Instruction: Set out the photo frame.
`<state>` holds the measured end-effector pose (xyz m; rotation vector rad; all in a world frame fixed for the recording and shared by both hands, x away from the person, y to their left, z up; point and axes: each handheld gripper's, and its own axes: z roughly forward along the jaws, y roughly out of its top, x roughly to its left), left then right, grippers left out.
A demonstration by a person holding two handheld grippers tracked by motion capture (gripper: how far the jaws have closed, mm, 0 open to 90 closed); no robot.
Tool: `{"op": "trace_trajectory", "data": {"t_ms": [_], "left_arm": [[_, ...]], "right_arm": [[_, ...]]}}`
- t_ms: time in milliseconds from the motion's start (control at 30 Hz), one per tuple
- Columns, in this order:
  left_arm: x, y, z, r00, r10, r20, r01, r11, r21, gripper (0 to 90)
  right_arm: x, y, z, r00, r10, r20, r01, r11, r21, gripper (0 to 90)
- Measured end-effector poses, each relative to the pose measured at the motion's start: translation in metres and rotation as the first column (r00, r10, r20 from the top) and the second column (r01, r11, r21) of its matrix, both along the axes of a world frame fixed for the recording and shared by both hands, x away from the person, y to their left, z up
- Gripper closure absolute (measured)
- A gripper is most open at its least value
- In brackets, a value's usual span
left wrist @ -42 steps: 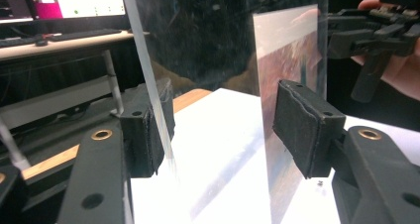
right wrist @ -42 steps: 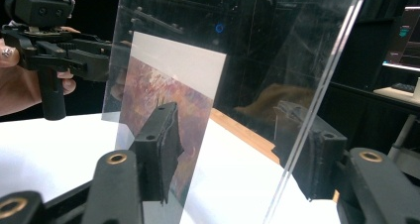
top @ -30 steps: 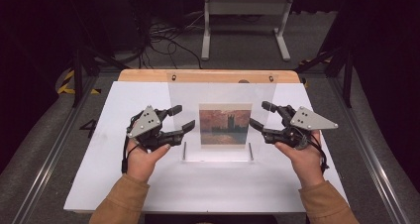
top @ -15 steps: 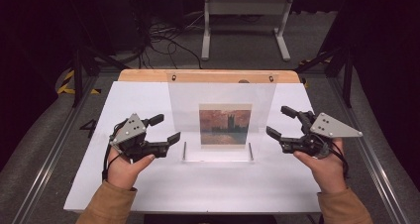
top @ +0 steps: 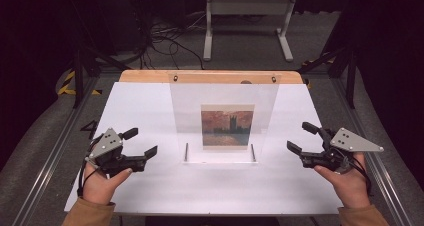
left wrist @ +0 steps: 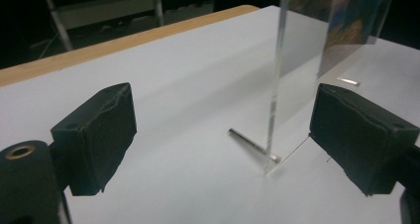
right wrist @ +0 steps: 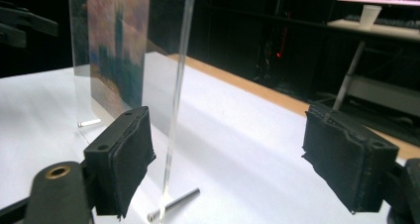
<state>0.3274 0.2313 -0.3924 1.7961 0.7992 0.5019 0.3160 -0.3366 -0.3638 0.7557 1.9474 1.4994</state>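
A clear acrylic frame [top: 223,121] stands upright mid-table on two metal pin feet, with a small picture [top: 227,126] of a building under an orange sky in it. My left gripper [top: 141,142] is open to the frame's left, apart from it. On the frame's other side my right gripper [top: 302,137] is open too, also apart. In the left gripper view the frame's edge [left wrist: 275,80] and one pin [left wrist: 253,145] lie between the open pads [left wrist: 99,135]. The right gripper view has the frame's edge [right wrist: 179,85] just beside its left pad [right wrist: 124,157].
A white board [top: 150,186] covers the table, with a wooden strip [top: 150,76] at its far edge. Metal rails [top: 50,151] run along both sides. Beyond the table stand a white stand [top: 247,16] and loose cables [top: 165,41] on the floor.
Both grippers have drawn outward and toward the near edge, away from the frame's sides. The frame has stayed standing in place.
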Motion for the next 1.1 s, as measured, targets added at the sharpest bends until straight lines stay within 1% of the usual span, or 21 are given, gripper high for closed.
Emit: {"op": "trace_trajectory", "data": {"t_ms": [133, 233, 367, 467, 533, 567, 600, 633, 667, 700, 733, 767, 800, 867, 900, 933, 967, 1000, 1033, 1067, 1100], "left_arm": [[-0.004, 0.017, -0.009, 0.9997, 0.024, -0.006, -0.024, 0.9997, 0.005, 9.5], [-0.006, 0.029, -0.014, 0.9991, 0.042, -0.009, -0.042, 0.999, -0.015, 8.1], [-0.006, 0.038, -0.023, 0.9985, 0.054, -0.014, -0.054, 0.9985, -0.009, 6.8], [-0.006, 0.038, -0.031, 0.9987, 0.041, -0.03, -0.042, 0.999, -0.017, 6.2], [-0.007, 0.035, -0.038, 0.9975, 0.046, -0.053, -0.048, 0.9985, -0.025, 7.2], [-0.007, 0.035, -0.038, 0.9975, 0.046, -0.053, -0.048, 0.9985, -0.025, 7.4], [-0.006, 0.033, -0.041, 0.9975, 0.042, -0.056, -0.043, 0.9988, -0.022, 7.4], [-0.006, 0.03, -0.046, 0.9974, 0.049, -0.053, -0.05, 0.9987, -0.005, 7.5], [-0.006, 0.03, -0.046, 0.9974, 0.049, -0.053, -0.05, 0.9987, -0.005, 7.4], [-0.006, 0.028, -0.049, 0.9974, 0.05, -0.052, -0.049, 0.9988, 0.005, 7.4], [-0.005, 0.026, -0.052, 0.9974, 0.052, -0.05, -0.052, 0.9986, 0.003, 7.4], [-0.005, 0.025, -0.056, 0.9972, 0.05, -0.056, -0.049, 0.9987, 0.01, 7.0], [-0.005, 0.025, -0.056, 0.9972, 0.05, -0.056, -0.049, 0.9987, 0.01, 7.0], [-0.003, 0.024, -0.06, 0.9968, 0.052, -0.06, -0.051, 0.9985, 0.021, 6.5], [-0.002, 0.023, -0.063, 0.9971, 0.053, -0.055, -0.052, 0.9983, 0.029, 6.5], [-0.002, 0.023, -0.063, 0.9971, 0.053, -0.055, -0.052, 0.9983, 0.029, 6.4], [-0.001, 0.023, -0.066, 0.9977, 0.053, -0.042, -0.05, 0.9968, 0.063, 6.4], [-0.001, 0.023, -0.066, 0.9977, 0.053, -0.042, -0.05, 0.9968, 0.063, 6.4], [-0.001, 0.022, -0.067, 0.9977, 0.055, -0.04, -0.052, 0.9958, 0.076, 6.3], [-0.001, 0.022, -0.068, 0.9976, 0.052, -0.046, -0.049, 0.9965, 0.068, 6.3], [0.0, 0.021, -0.07, 0.9976, 0.047, -0.05, -0.044, 0.9972, 0.061, 6.3]], "right_arm": [[-0.002, -0.006, -0.009, 0.999, -0.029, -0.035, 0.029, 0.999, -0.019, 17.7], [-0.002, -0.008, -0.016, 0.9978, -0.045, -0.049, 0.043, 0.998, -0.034, 17.2], [0.0, -0.011, -0.027, 0.9948, -0.061, -0.081, 0.057, 0.997, -0.051, 16.2], [0.002, -0.013, -0.035, 0.9914, -0.067, -0.113, 0.06, 0.997, -0.056, 15.4], [0.003, -0.013, -0.041, 0.9901, -0.068, -0.123, 0.062, 0.997, -0.054, 15.4], [0.003, -0.013, -0.041, 0.9901, -0.068, -0.123, 0.062, 0.997, -0.054, 15.4], [0.004, -0.013, -0.044, 0.9893, -0.071, -0.127, 0.065, 0.996, -0.055, 15.5], [0.004, -0.013, -0.051, 0.988, -0.075, -0.135, 0.067, 0.996, -0.064, 15.5], [0.004, -0.013, -0.054, 0.9874, -0.078, -0.137, 0.07, 0.995, -0.066, 15.5], [0.004, -0.013, -0.058, 0.9868, -0.083, -0.139, 0.074, 0.995, -0.07, 15.5], [0.004, -0.013, -0.058, 0.9868, -0.083, -0.139, 0.074, 0.995, -0.07, 15.5], [0.004, -0.013, -0.065, 0.9849, -0.09, -0.148, 0.08, 0.994, -0.071, 15.4], [0.004, -0.013, -0.065, 0.9849, -0.09, -0.148, 0.08, 0.994, -0.071, 15.4], [0.004, -0.013, -0.071, 0.9827, -0.102, -0.155, 0.09, 0.993, -0.082, 15.4], [0.004, -0.013, -0.077, 0.9807, -0.107, -0.163, 0.094, 0.992, -0.087, 15.2], [0.004, -0.013, -0.079, 0.98, -0.107, -0.168, 0.093, 0.992, -0.089, 15.2], [0.004, -0.013, -0.081, 0.9785, -0.107, -0.176, 0.092, 0.992, -0.091, 15.2], [0.004, -0.013, -0.081, 0.9785, -0.107, -0.176, 0.092, 0.992, -0.091, 15.2], [0.004, -0.014, -0.086, 0.9747, -0.108, -0.195, 0.093, 0.992, -0.088, 14.8], [0.003, -0.013, -0.088, 0.9735, -0.113, -0.199, 0.096, 0.991, -0.092, 14.5], [0.003, -0.013, -0.088, 0.9756, -0.105, -0.193, 0.087, 0.991, -0.098, 13.6]]}}
